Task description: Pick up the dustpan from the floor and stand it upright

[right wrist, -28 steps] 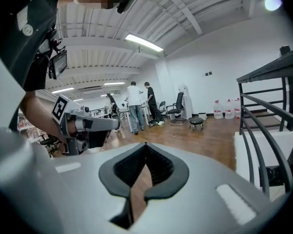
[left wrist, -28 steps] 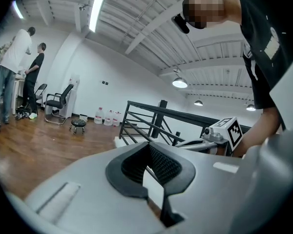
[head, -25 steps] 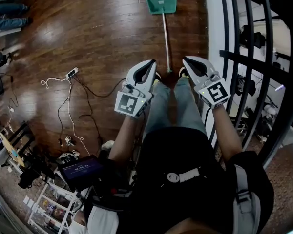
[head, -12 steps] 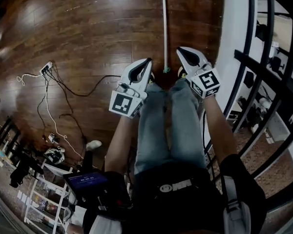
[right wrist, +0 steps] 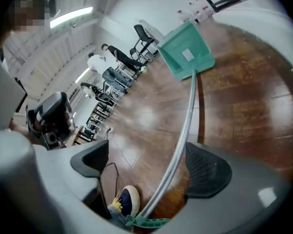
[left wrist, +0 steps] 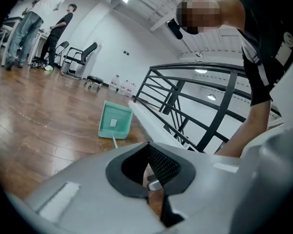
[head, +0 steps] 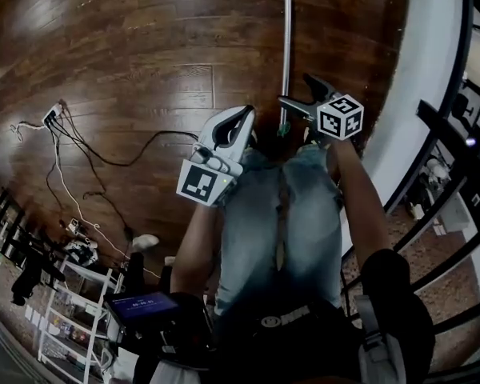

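The green dustpan (left wrist: 115,121) lies flat on the wooden floor, its pan (right wrist: 186,51) far ahead and out of the head view. Its long grey pole (head: 286,46) runs back to a green handle end (head: 284,128) near the person's shoes. My right gripper (head: 298,92) hangs low over the pole's near end. Its jaws are opening, and the pole (right wrist: 183,130) passes between the pads (right wrist: 207,172) without touching them. My left gripper (head: 242,121) is shut and empty, left of the pole, over the person's knee.
A black railing (head: 456,134) on a white ledge (head: 408,94) runs along the right. A power strip (head: 52,114) with cables lies on the floor at left. A shoe (right wrist: 124,201) sits beside the handle end. People (left wrist: 34,28) and chairs stand far off.
Both grippers have sunk toward the floor and the view has dropped with them, so the pan has left the head view. The right gripper has rolled and its jaws have opened around the pole.
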### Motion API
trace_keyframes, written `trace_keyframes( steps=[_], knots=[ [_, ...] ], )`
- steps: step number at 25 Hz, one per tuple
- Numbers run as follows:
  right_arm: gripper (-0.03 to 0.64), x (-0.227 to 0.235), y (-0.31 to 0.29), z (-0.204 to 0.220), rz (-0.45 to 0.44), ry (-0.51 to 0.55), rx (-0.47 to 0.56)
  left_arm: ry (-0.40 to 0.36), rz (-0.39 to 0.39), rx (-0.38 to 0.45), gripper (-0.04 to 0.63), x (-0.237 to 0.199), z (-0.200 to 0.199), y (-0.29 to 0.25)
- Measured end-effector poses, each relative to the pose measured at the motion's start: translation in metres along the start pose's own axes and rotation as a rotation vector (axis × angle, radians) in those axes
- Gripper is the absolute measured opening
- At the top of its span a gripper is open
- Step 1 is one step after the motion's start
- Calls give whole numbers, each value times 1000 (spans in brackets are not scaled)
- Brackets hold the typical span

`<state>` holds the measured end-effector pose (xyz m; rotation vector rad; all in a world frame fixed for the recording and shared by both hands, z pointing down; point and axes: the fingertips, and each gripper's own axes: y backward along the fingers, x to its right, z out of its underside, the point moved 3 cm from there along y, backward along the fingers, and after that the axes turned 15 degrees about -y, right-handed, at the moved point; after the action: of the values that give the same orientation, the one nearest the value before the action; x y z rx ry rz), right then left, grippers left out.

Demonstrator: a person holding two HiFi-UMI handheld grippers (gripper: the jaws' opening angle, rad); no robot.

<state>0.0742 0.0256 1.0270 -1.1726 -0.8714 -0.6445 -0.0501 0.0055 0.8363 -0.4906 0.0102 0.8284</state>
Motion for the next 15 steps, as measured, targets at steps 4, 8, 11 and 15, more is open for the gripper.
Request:
trace_keyframes(
  steps=[4, 8, 11, 15],
  knots=[
    [497, 43, -29, 21, 16, -115, -122, 13, -1, -3, 14, -5, 7, 3],
    [335, 59, -64, 41, -8, -210, -284, 0, -12, -42, 14, -7, 8, 17],
    [67, 61, -66, 42, 8, -340, -280, -10, -29, -46, 14, -5, 13, 20],
    [60, 39, -45, 37, -49, -460, -243, 0, -43, -34, 14, 7, -7, 24]
  ],
)
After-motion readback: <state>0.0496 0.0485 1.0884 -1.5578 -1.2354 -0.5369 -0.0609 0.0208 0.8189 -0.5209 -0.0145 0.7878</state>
